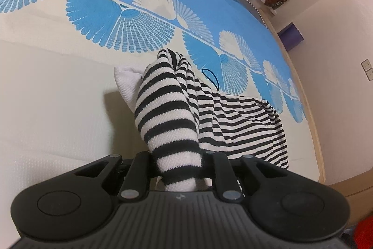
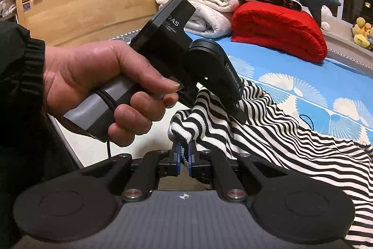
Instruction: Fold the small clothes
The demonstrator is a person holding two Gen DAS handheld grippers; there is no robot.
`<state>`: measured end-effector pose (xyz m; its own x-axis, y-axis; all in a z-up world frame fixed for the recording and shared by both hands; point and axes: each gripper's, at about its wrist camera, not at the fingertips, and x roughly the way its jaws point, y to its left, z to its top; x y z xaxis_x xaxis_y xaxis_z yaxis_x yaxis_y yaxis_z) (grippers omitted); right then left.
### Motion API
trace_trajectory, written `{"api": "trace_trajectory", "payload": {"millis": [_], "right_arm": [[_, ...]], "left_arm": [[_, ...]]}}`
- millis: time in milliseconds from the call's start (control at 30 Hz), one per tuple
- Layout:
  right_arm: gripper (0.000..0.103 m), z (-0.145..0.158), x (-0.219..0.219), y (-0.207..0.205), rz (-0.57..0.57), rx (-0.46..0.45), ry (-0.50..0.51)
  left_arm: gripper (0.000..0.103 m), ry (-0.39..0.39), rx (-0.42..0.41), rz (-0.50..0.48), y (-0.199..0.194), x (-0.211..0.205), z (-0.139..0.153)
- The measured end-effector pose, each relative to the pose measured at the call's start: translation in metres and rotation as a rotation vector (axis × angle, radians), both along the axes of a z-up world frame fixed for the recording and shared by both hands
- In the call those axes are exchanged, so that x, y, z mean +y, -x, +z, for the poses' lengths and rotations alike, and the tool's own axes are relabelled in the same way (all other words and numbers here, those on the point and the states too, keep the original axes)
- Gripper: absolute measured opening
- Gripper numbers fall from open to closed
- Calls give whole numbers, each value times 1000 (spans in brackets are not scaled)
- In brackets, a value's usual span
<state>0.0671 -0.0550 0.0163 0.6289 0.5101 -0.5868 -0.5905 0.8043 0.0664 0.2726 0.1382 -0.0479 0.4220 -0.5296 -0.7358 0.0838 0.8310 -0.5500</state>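
My left gripper (image 1: 179, 169) is clamped on a thick bunch of the striped top (image 1: 233, 113). My right gripper (image 2: 184, 155) pinches its edge. The top hangs between them and trails onto the bed (image 1: 58, 97). Knit looks light, limp and stretchy; I'd grip hems or corners, not mid-panel.

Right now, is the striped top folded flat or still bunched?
Bunched: the striped top hangs lifted between the left gripper and right gripper.
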Motion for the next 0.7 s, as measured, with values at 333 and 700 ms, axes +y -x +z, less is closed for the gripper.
{"api": "trace_trajectory", "payload": {"millis": [333, 700], "right_arm": [[5, 7, -24, -2, -65, -10, -62], [4, 32, -148, -7, -340, -20, -257]], "left_arm": [[15, -1, -44, -7, -7, -28, 21], [35, 251, -217, -86, -6, -133, 72]]}}
